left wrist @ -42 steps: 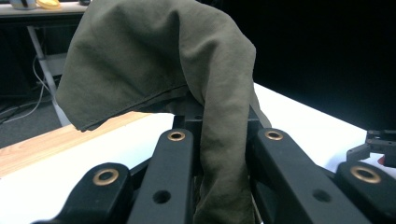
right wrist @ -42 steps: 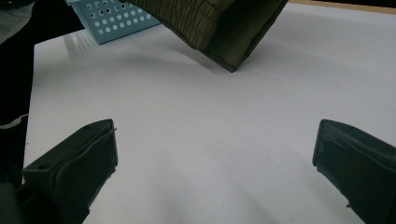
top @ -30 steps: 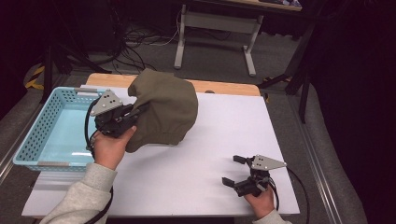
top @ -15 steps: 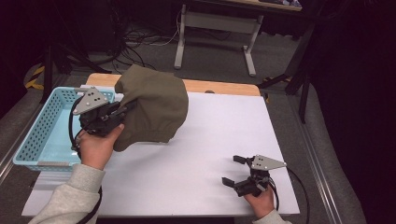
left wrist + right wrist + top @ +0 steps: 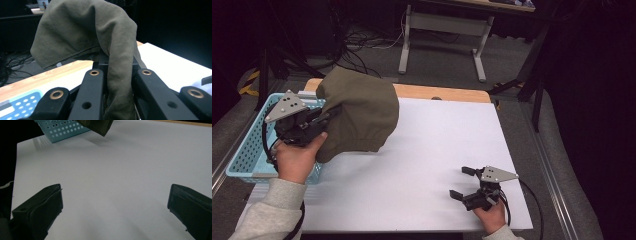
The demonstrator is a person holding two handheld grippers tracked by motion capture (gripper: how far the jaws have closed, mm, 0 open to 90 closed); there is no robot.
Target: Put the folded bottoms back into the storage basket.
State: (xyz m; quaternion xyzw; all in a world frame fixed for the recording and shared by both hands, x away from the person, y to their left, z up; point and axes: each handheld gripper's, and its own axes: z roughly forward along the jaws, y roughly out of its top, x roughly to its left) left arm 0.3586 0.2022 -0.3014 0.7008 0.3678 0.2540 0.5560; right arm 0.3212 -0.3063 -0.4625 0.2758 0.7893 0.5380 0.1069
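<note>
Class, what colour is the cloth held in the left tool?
Olive green, plain. The cloth shows best in the left gripper view.

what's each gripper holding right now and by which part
The left gripper is shut on a bunched fold of the olive cloth, which hangs draped over it. The right gripper holds nothing, jaws open.

The basket (image 5: 247, 155) stands at the left edge of the tabletop (image 5: 432, 150). The cloth (image 5: 357, 115) hangs just right of the basket, above the far left part of the tabletop, between the jaws of the left gripper (image 5: 329, 114); its lower edge seems to be off the surface. The right gripper (image 5: 462, 182) rests near the right corner, well apart from both.
</note>
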